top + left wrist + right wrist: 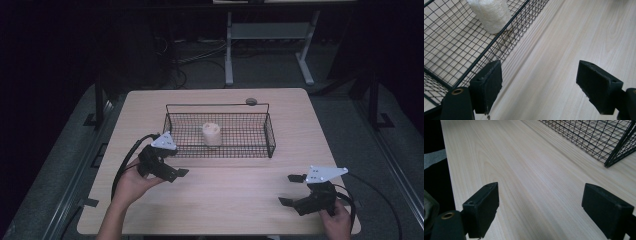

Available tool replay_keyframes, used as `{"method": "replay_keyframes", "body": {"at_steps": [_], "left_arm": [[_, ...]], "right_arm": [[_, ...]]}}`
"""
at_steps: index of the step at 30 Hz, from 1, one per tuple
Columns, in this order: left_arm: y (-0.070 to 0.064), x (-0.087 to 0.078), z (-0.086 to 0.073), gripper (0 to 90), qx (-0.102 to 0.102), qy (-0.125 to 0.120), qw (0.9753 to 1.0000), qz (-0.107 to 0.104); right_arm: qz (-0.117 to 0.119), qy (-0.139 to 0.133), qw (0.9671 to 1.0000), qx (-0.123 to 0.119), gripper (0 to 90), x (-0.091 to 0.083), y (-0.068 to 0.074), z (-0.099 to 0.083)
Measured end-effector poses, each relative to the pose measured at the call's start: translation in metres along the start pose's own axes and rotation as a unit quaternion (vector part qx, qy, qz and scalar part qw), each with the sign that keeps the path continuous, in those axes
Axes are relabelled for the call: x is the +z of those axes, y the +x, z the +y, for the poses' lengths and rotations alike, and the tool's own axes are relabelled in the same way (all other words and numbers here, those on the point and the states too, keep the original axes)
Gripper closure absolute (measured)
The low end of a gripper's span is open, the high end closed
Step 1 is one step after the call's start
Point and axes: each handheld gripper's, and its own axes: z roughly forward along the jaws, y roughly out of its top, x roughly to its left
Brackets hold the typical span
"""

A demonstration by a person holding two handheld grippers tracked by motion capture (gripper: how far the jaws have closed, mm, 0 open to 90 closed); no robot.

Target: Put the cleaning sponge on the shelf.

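On the wooden table point(225, 195) sits a black wire basket point(270, 134), and inside it, near the middle, a pale cylindrical roll point(212, 133) stands upright on the mesh floor. My left gripper point(176, 165) hangs just in front of the basket's near-left corner, my left hand point(131, 185) wrapped around it from below, forearm coming in from the bottom edge at a slant toward the basket. Jaws spread wide, nothing between them — in the left gripper view one pad point(487, 85) lies right beside the basket's near rim, the other out over bare wood, and the roll point(491, 13) shows through the mesh ahead. My right gripper point(291, 190) is low over the near-right part of the table, well apart from the basket, pointing left; my right hand point(337, 222) holds it from behind at the table's front edge. Its jaws are also spread wide with only bare tabletop between — the basket's corner point(616, 152) shows off to the upper right in the right gripper view.
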Motion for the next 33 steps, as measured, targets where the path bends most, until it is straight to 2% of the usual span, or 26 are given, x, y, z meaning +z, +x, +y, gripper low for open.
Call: {"method": "replay_keyframes", "body": {"at_steps": [11,24,33], "left_arm": [[-0.013,-0.008,-0.017,20.1,0.003,-0.011,0.9999,0.003],[-0.02,-0.012,-0.045,19.7,-0.014,-0.019,0.9997,0.002],[-0.024,-0.013,-0.058,19.6,-0.024,-0.031,0.9992,0.005]], "right_arm": [[0.0,0.002,1.0,0.0,13.8,0.0,0.0,-0.001],[-0.002,0.007,1.0,0.0,13.8,0.001,0.001,-0.001],[-0.003,0.008,1.0,0.001,13.8,0.001,0.001,-0.001]]}}
